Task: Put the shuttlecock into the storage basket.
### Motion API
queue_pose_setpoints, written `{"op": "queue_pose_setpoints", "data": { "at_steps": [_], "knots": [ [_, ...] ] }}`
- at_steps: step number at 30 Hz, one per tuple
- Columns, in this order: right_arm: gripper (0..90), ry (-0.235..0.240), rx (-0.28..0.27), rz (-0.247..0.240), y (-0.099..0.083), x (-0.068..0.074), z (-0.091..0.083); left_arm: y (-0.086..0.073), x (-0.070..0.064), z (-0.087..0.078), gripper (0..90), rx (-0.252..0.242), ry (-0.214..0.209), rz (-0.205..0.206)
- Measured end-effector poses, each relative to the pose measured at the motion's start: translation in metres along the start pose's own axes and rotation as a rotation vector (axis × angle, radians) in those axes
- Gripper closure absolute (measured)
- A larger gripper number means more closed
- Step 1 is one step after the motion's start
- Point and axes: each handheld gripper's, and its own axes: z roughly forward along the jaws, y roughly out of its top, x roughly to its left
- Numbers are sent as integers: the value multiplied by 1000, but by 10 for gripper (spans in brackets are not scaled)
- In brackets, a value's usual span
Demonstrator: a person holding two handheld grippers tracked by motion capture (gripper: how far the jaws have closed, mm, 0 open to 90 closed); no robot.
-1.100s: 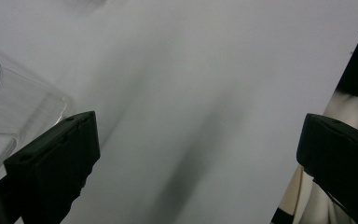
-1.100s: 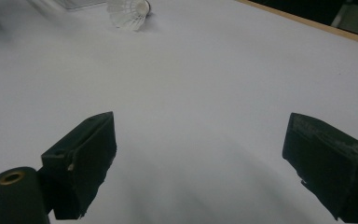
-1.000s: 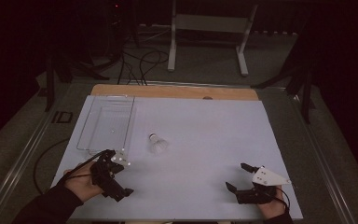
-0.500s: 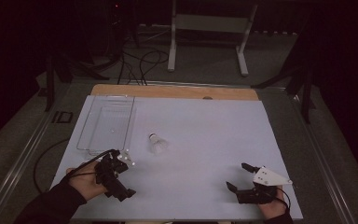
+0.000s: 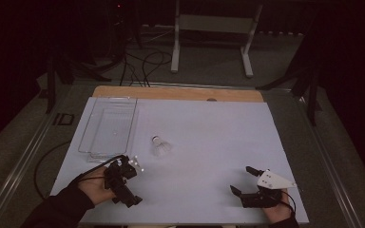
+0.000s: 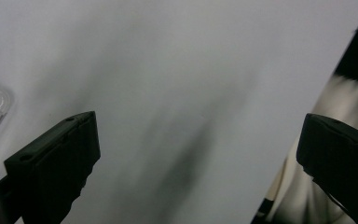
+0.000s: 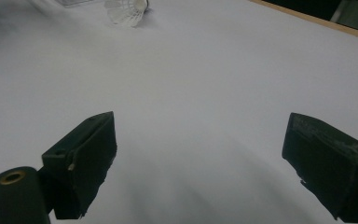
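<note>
left hand-held gripper (image 5: 132, 183): black, matte, blocky jaws spread wide, nothing between them, low over the near-left counter edge. right hand-held gripper (image 5: 244, 180): same build, jaws parted and empty, near-right. small white feathered shuttlecock (image 5: 160, 147): lies on the pale smooth counter (image 5: 209, 142), apart from both, likely awaiting pickup. clear rectangular plastic tray (image 5: 108, 126): far-left, probably its destination.

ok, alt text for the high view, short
A white feathered shuttlecock lies alone near the middle of a pale blue table, beside a clear plastic tray. At the near edge, a person's hands hold the left gripper and right gripper, both open.
</note>
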Motion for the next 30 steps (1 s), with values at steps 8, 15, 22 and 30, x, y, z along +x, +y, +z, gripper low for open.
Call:
{"op": "queue_pose_setpoints", "data": {
  "at_steps": [8,15,22,30],
  "knots": [
    [97,1,2,1,0,0,0,7,1,3,0,-3,-4,-28],
    [98,2,4,6,0,0,0,13,0,6,0,24,-3,-15],
    [97,3,4,7,0,0,0,25,3,11,0,95,-6,-37],
    [98,3,5,8,0,0,0,35,2,14,0,95,17,-48]
  ]
}}
